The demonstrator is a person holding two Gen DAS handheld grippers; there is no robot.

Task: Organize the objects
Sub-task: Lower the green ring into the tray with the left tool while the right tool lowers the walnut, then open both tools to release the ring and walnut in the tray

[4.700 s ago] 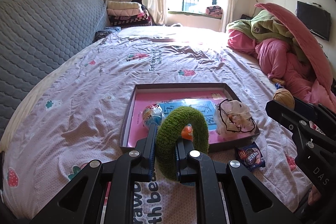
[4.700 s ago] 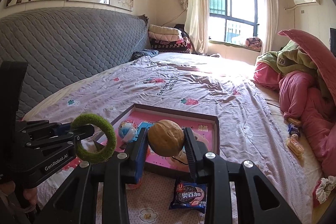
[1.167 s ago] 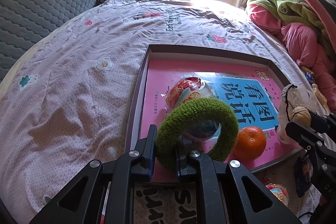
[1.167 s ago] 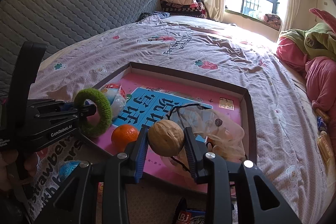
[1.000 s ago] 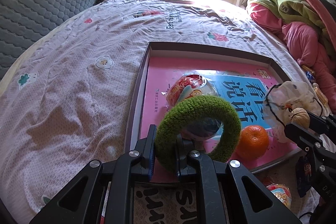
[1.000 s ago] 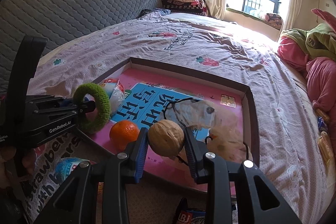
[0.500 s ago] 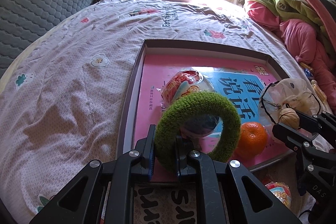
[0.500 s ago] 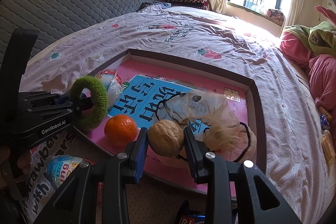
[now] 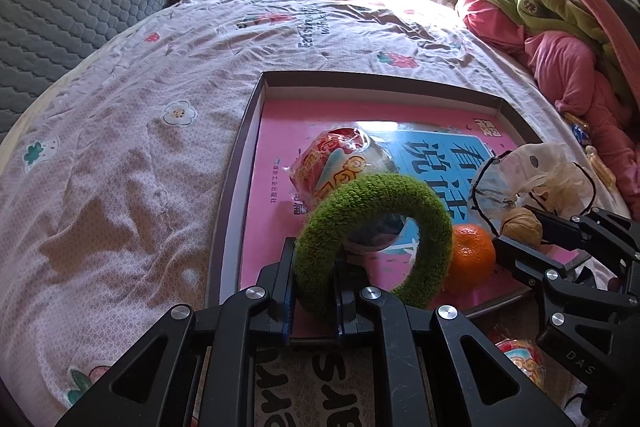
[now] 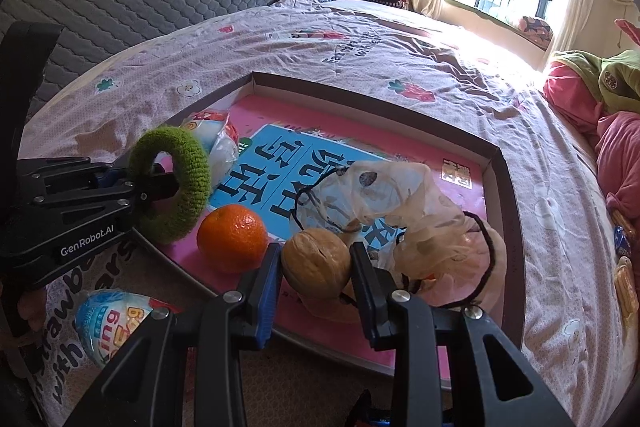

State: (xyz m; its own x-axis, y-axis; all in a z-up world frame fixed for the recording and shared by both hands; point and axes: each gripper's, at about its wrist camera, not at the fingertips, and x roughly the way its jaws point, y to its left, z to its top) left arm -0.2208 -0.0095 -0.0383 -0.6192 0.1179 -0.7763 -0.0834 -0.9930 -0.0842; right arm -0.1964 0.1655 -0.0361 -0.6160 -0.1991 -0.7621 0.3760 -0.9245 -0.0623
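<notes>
Item: my left gripper point(image 10: 150, 193), marked "GenRobot.AI", clamps the green ring point(image 9: 374, 239); my right gripper point(image 10: 314, 269) pinches the walnut point(image 10: 316, 263), now lower over the tray point(image 10: 506, 195), beside the orange point(image 10: 232, 239).

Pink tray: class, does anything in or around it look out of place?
Yes. A blue-and-white snack packet lies on the bedsheet outside the tray's near-left edge, while a similar packet sits inside.

The left wrist view looks close along its fingers, from the near left corner of the shallow pink-floored cardboard tray point(image 9: 248, 163). The right wrist view faces its near right edge. Both share the round orange tangerine point(image 9: 468, 251) point(image 10: 232, 233).
</notes>
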